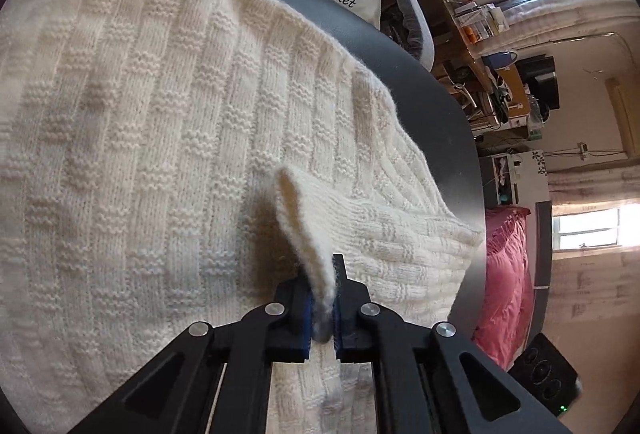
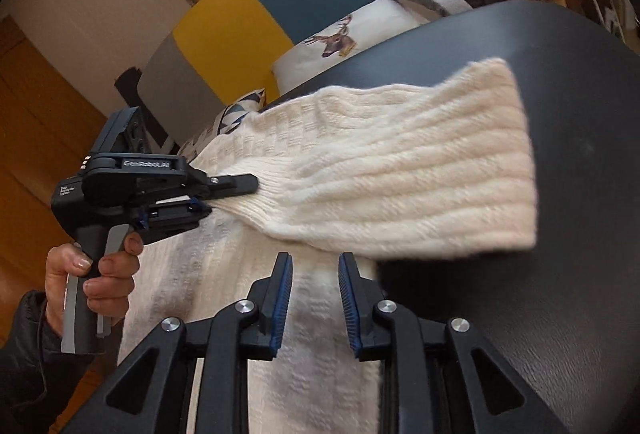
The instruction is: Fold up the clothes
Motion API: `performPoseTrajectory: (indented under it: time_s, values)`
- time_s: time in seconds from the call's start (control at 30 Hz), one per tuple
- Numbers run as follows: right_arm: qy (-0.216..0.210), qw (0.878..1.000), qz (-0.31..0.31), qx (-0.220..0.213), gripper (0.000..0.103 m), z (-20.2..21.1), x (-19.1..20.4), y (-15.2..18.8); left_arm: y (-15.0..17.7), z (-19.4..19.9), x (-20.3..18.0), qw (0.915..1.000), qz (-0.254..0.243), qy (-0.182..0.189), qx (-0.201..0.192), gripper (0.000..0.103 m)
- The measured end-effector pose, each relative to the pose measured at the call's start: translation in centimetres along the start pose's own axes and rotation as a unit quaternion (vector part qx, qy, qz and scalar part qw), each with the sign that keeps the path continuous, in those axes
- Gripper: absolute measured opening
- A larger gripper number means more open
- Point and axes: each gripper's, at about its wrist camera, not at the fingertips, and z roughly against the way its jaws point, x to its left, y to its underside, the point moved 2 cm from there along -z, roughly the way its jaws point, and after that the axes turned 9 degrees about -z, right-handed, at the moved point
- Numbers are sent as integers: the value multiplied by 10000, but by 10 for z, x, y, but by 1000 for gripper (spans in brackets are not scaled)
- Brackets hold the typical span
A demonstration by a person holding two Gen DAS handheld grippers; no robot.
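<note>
Left claw [image 1: 320, 298] clamped on a fold of the white sweater [image 1: 160, 114], pinching its edge up off the rest. Right claw [image 2: 314, 298] parted, nothing between the pads, hovering over the sweater's body. Sweater spread on the dark table [image 2: 540, 194], one sleeve [image 2: 400, 170] stretched out across it. Could slip free if pulled hard: thin pinch, loose knit. Could drag the whole garment askew, or off the table's edge, with nothing pinning it.
</note>
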Motion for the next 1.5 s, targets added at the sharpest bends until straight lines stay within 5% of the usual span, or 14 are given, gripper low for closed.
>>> performPoseTrajectory:
  time_s: [0.3, 0.5, 0.67, 0.8, 1.0, 1.2, 1.4, 1.5]
  values:
    - [33, 9896, -1381, -390, 23, 45, -67, 9, -45, 73, -104, 9927, -804, 405, -808, 7]
    - [-45, 9805, -1937, -329, 23, 30, -79, 1, -89, 115, -188, 9786, -1570, 290, -1298, 7]
    - [-286, 9723, -2312, -164, 23, 2, -70, -10, -106, 143, -216, 9680, -1963, 135, -1559, 7]
    - [-582, 9638, -2601, 61, 25, -24, -57, -16, -108, 165, -209, 9639, -1994, 194, -1755, 7]
    - [-806, 9554, -2830, -245, 31, -48, -39, -27, -109, 199, -180, 9578, -1872, 370, -2150, 7]
    - [-164, 9643, -2553, -689, 32, -59, -22, -44, -109, 221, -148, 9581, -1710, 395, -2264, 7]
    - [8, 9640, -2559, -719, 32, -68, -11, -48, -95, 236, -117, 9556, -1696, 402, -2377, 7]
    - [467, 9749, -2045, -746, 32, -67, -3, -52, -87, 240, -100, 9554, -1675, 374, -2404, 7]
